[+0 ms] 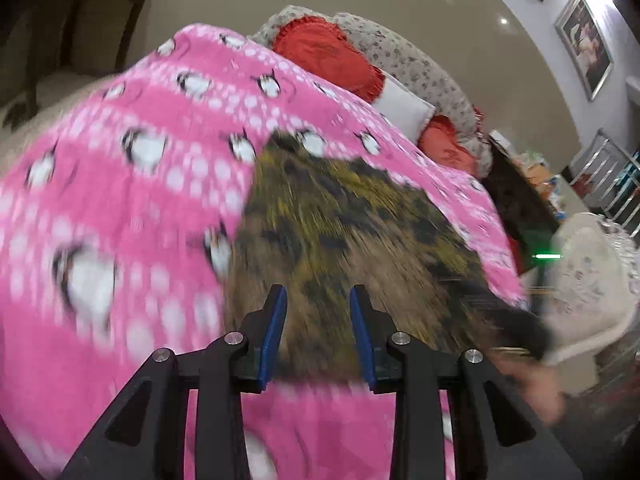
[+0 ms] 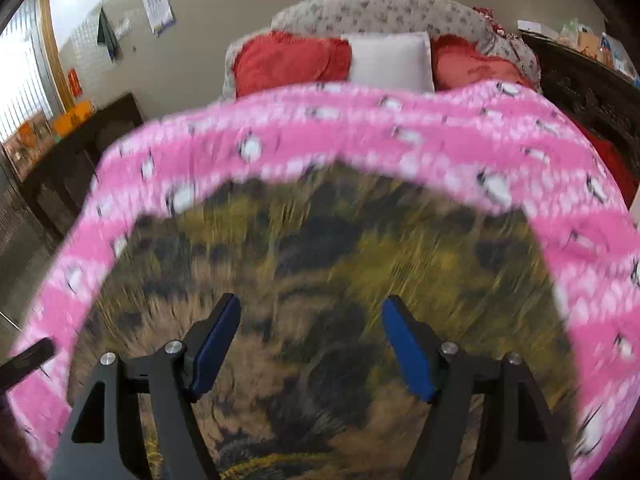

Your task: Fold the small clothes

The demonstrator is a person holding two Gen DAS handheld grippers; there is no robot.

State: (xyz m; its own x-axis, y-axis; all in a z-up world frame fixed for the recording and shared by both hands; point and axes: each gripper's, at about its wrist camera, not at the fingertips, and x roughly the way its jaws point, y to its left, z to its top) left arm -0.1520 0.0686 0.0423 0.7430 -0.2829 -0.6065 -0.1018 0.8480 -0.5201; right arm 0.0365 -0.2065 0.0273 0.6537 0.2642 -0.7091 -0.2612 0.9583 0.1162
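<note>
Left gripper (image 1: 318,308), low centre of the left wrist view: blue pads (image 1: 274,336) parted, nothing pinched between, over a blurred brown, yellow and black patterned garment (image 1: 340,220). Garment spread flat on a pink penguin blanket (image 1: 140,160), filling mid-frame. Right gripper (image 2: 312,340), bottom centre of its view: fingers wide, empty, above the same garment. Red pillows (image 2: 288,60) and a white pillow (image 2: 390,60) along the upper edge.

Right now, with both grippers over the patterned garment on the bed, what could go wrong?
Both views are motion-blurred, so the brown-and-yellow garment has unclear edges; a grab may miss its hem. Both the left gripper and right gripper are empty, and closing low could pinch the pink penguin blanket too.
</note>
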